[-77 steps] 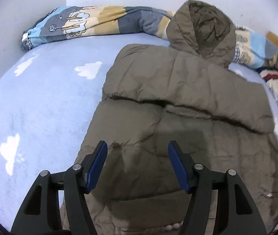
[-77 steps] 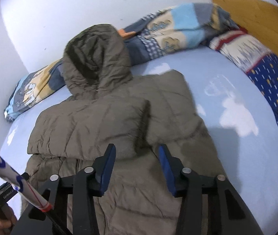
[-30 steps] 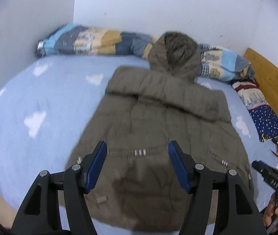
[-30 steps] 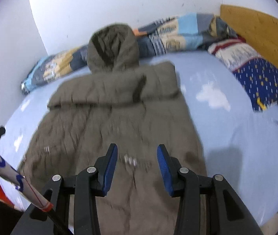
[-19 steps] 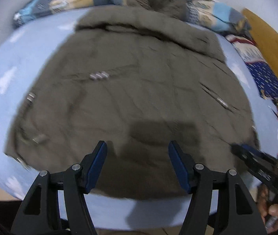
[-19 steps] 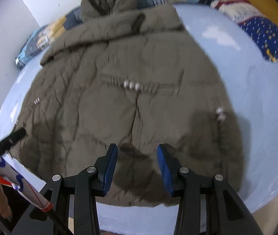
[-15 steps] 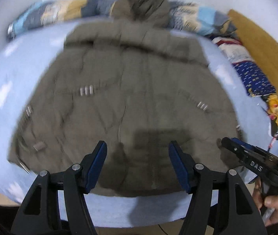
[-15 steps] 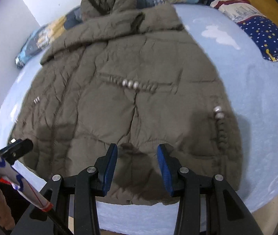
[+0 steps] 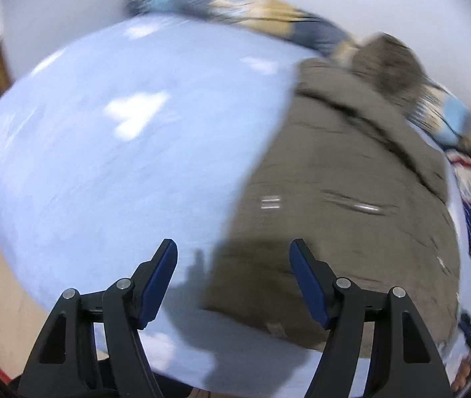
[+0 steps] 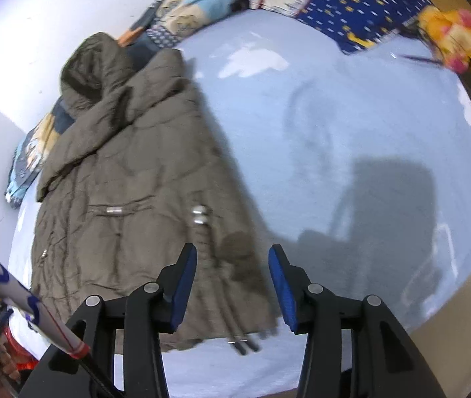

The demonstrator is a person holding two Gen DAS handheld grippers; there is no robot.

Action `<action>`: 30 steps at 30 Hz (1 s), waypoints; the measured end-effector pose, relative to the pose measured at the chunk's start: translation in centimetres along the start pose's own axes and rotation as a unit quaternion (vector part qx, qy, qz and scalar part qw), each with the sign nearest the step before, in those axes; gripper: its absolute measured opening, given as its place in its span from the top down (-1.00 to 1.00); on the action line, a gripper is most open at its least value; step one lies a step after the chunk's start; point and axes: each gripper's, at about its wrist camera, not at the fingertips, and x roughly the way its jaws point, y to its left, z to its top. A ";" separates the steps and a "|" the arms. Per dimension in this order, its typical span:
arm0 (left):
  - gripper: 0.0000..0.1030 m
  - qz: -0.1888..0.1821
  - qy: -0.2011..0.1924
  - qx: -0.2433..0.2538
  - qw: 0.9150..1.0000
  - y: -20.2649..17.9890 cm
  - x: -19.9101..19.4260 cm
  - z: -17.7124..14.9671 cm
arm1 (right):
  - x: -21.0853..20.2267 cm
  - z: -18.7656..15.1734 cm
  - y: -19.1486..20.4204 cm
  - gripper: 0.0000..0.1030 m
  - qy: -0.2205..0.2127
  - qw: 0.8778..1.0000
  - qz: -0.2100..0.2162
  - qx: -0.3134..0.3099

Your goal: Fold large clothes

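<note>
An olive-brown hooded coat (image 10: 129,179) lay spread flat on the pale blue bed sheet (image 10: 351,126), hood (image 10: 92,66) toward the wall and hem toward the near edge of the bed. Both sleeves were folded across the upper body of the coat. The left gripper (image 9: 233,278) hung above the near left corner of the hem, its blue-padded fingers (image 9: 159,282) spread wide and holding nothing; the left finger stood over bare sheet, the right finger over the coat (this view was motion-blurred, so fine detail was lost). The right gripper (image 10: 232,283) hung above the near right corner of the hem, fingers likewise wide apart and empty, with the coat's right edge running between them. Two dark drawstring ends (image 10: 243,345) trailed off the hem onto the sheet just below that gripper. Metal snaps (image 10: 200,215) showed on the coat's side. A rolled patterned quilt (image 10: 182,10) lay along the wall behind the hood, and a blue starred pillow (image 10: 361,6) sat at the far right.
</note>
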 end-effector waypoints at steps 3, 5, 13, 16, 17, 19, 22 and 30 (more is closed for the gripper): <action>-0.34 -0.037 0.023 -0.048 0.998 2.5 1.8 -0.7 | 0.9 -0.1 -0.9 0.00 0.015 1.000 -0.005 0.014; -0.34 -0.081 0.040 -0.067 0.994 3.0 2.8 -0.9 | 1.5 -0.3 -1.3 -0.06 0.025 0.999 -0.005 0.025; -0.34 -0.161 0.064 -0.057 0.983 -0.2 4.6 -2.6 | 2.4 -0.7 -2.9 -0.28 0.035 0.997 0.012 0.062; -0.19 -0.153 0.059 -0.039 0.986 -2.1 5.1 -2.5 | 2.8 -0.9 -3.5 -0.28 0.041 0.996 0.028 0.078; -0.07 -0.148 0.057 -0.031 0.987 -2.4 5.0 -2.6 | 3.1 -1.0 -3.6 -0.28 0.043 0.995 0.032 0.081; 0.10 -0.142 0.046 -0.015 0.989 -3.1 4.6 -3.0 | 3.4 -1.2 -3.6 -0.29 0.046 0.995 0.035 0.083; 0.25 -0.138 0.024 0.008 0.990 -4.0 4.0 -2.6 | 3.2 -1.2 -3.1 -0.17 0.047 0.995 0.050 0.077; 0.27 -0.131 0.023 0.010 0.991 -3.8 4.6 -2.6 | 3.8 -2.3 -0.3 0.49 0.059 0.995 0.081 0.027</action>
